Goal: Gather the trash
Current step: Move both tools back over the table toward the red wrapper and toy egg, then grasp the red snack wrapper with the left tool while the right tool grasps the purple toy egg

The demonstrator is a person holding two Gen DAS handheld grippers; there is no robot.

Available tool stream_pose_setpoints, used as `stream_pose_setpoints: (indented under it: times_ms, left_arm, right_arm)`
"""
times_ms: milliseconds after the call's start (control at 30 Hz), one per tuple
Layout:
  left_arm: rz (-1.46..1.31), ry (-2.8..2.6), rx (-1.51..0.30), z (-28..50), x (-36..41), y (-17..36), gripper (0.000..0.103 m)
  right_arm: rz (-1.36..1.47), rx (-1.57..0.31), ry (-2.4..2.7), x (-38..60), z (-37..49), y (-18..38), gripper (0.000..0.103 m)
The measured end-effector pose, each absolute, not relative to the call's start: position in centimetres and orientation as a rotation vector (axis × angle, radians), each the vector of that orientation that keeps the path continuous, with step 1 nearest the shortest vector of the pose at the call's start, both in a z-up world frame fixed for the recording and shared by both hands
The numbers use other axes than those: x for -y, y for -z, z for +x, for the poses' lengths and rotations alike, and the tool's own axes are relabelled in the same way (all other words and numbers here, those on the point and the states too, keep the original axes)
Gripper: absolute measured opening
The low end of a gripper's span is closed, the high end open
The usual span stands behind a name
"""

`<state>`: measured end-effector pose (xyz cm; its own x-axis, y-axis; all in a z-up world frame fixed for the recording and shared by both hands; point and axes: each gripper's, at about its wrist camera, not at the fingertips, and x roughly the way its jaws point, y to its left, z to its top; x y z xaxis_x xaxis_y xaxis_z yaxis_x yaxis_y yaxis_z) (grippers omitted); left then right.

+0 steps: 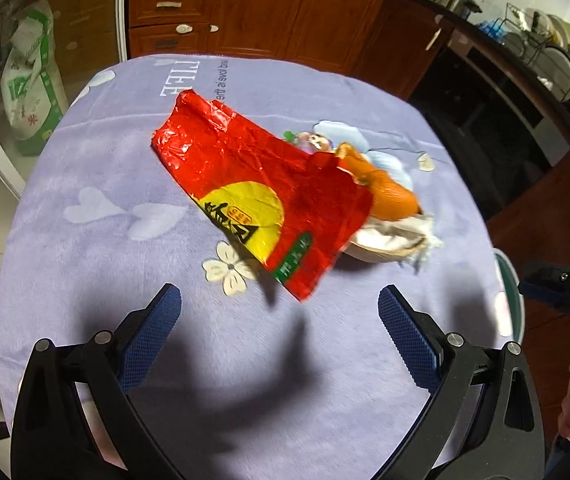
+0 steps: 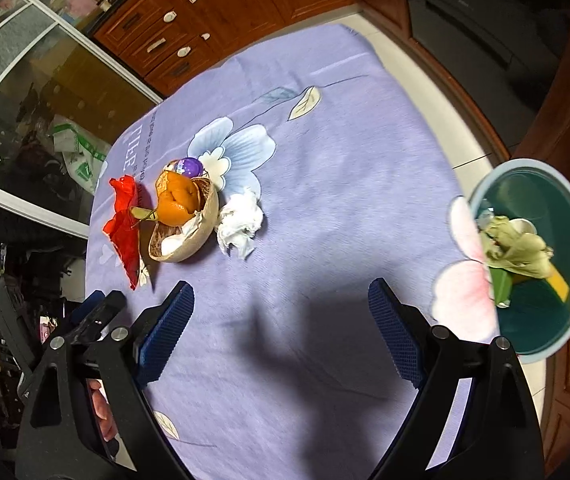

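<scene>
Crinkled red foil wrapper [image 1: 261, 196] lies lengthwise toward the cabinets, beside orange peel [image 1: 393, 196]; left gripper [image 1: 279, 308] and right gripper [image 2: 281, 300] both gape empty.

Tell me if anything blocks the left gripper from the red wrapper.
Nothing visible does. The left gripper is open and empty, and only bare purple cloth lies between it and the red wrapper. The orange peel and tissue sit behind the wrapper.
</scene>
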<state>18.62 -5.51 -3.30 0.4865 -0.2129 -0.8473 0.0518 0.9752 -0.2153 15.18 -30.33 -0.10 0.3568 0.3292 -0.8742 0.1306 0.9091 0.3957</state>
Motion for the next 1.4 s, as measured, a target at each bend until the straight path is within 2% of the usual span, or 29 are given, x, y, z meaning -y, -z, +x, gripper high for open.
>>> stream_pose_setpoints:
  times_ms: [167,233,300,333,367,400,467,600,833,967,1033,1067,1100,1133,1200,1267,1400]
  left_arm:
    - [-0.123,0.116,-1.04,20.5,6.4,4.6,0.098]
    - [-0.115,0.1,-1.035,21.3,6.6,5.1,0.088]
    - [-0.125,0.102,-1.046,21.8,6.5,5.7,0.06]
    - [-0.133,0.104,-1.055,22.0,6.4,6.0,0.051]
    - [-0.137,0.105,-1.06,22.1,6.3,6.3,0.031]
    - [-0.141,0.108,-1.061,22.2,6.1,6.4,0.017]
    - [-0.14,0.116,-1.053,22.0,5.7,6.4,0.008]
    - [-0.106,0.159,-1.041,21.1,5.3,5.8,0.004]
    - [-0.068,0.256,-1.09,17.7,4.5,6.0,0.004]
    - [-0.094,0.258,-1.12,16.6,3.3,6.0,0.011]
    - [-0.114,0.229,-1.11,16.3,2.7,5.4,0.037]
    - [-0.126,0.214,-1.103,16.3,2.5,5.1,0.056]
    - [-0.147,0.198,-1.087,16.1,2.1,4.7,0.064]
    - [-0.169,0.183,-1.077,16.0,1.9,4.3,0.067]
    - [-0.191,0.177,-1.065,15.9,2.1,3.9,0.081]
    - [-0.158,0.178,-1.066,16.1,3.3,4.0,0.089]
    - [-0.133,0.128,-1.105,17.0,4.5,5.1,0.091]
  right_arm:
    - [0.46,-1.24,-0.136,30.0,16.4,1.6,0.085]
    - [0.469,-1.247,-0.131,30.0,16.8,2.1,0.085]
    - [0.488,-1.251,-0.132,30.1,17.1,2.6,0.085]
    - [0.498,-1.253,-0.135,30.1,17.3,2.8,0.085]
    - [0.502,-1.256,-0.138,30.0,17.6,3.0,0.085]
    - [0.499,-1.258,-0.141,29.9,17.8,3.0,0.085]
    - [0.485,-1.259,-0.15,29.4,18.3,3.0,0.085]
    - [0.47,-1.264,-0.171,28.3,19.4,3.0,0.085]
    - [0.441,-1.27,-0.19,26.5,21.2,2.9,0.085]
    - [0.425,-1.274,-0.203,25.3,22.3,2.6,0.085]
    - [0.421,-1.268,-0.217,24.6,22.7,2.2,0.085]
    - [0.417,-1.265,-0.223,24.3,22.8,1.9,0.085]
    - [0.414,-1.262,-0.228,24.1,22.8,1.8,0.085]
    - [0.411,-1.259,-0.233,23.9,22.9,1.6,0.085]
    - [0.409,-1.253,-0.237,23.7,22.8,1.4,0.085]
    - [0.417,-1.253,-0.236,23.8,22.6,1.3,0.085]
    - [0.415,-1.252,-0.231,24.3,22.5,1.0,0.085]
